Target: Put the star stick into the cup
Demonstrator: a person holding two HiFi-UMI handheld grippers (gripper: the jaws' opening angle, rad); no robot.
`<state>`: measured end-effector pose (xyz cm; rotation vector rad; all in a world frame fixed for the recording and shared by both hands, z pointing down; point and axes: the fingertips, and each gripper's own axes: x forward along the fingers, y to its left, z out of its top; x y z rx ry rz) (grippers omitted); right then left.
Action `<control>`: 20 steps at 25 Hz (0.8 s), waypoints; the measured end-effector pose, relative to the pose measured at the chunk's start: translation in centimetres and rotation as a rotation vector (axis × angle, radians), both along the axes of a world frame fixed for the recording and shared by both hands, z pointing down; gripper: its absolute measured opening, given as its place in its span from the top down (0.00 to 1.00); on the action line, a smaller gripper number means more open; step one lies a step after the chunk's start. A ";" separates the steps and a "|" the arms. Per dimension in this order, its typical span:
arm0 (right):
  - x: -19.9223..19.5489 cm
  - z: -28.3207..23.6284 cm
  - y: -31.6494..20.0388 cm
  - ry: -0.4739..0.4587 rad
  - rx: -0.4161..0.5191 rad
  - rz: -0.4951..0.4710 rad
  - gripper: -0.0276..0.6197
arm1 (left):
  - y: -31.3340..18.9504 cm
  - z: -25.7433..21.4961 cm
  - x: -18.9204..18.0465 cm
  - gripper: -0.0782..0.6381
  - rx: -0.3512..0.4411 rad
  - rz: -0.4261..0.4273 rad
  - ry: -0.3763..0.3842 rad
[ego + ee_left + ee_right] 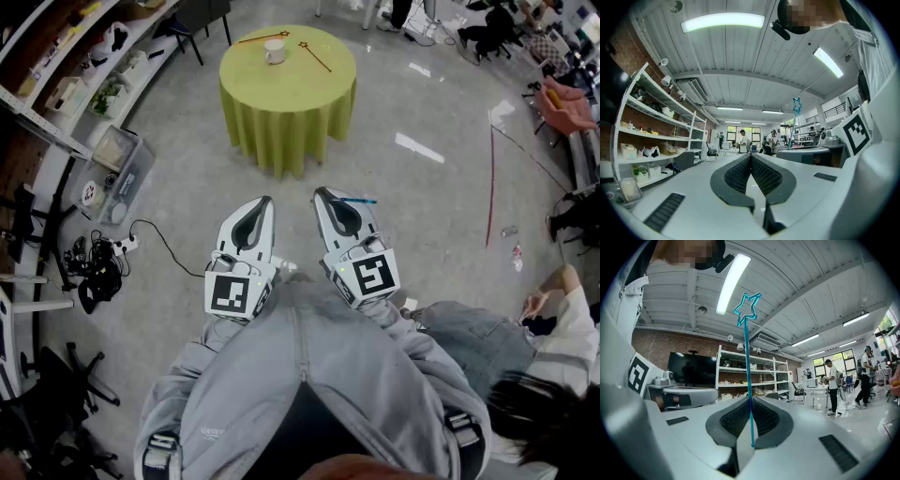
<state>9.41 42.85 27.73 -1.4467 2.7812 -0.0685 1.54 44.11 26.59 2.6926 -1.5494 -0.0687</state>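
The star stick [749, 376] is thin and blue with an outline star at its top. It stands upright in the right gripper [750, 401], whose jaws are closed on its lower stem, with the bottom end showing just below the pads. In the head view the stick [360, 200] juts out sideways from the right gripper [328, 199], well apart from the table [281, 108] and on the near side of it, over bare floor. The left gripper [265, 202] is held just beside the right one, equally far from the table. In its own view the left gripper [750, 157] has its jaws pressed together with nothing between them, and the star stick [797, 107] rises off to its right. The cup [274, 52] is white and stands upright near the far edge of the round table, which is draped in a yellow-green cloth. A yellow stick [262, 38] lies on the table just left of the cup and beyond it, and a dark stick [315, 56] lies just right of the cup. Neither touches the cup. Left of the table, shelves [66, 84] run along the wall, and a cable [164, 246] lies on the floor nearer than the table. A seated person [562, 323] is well to the right of the table, on its near side.
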 end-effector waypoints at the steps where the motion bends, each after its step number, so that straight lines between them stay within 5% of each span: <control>1: 0.2 -0.1 -0.1 -0.002 0.003 -0.001 0.90 | -0.1 -0.2 0.2 0.87 0.004 0.000 -0.001; 20: 0.6 0.9 -2.8 -0.054 -0.034 -0.018 0.90 | -2.4 0.7 -0.6 0.87 -0.009 -0.045 -0.007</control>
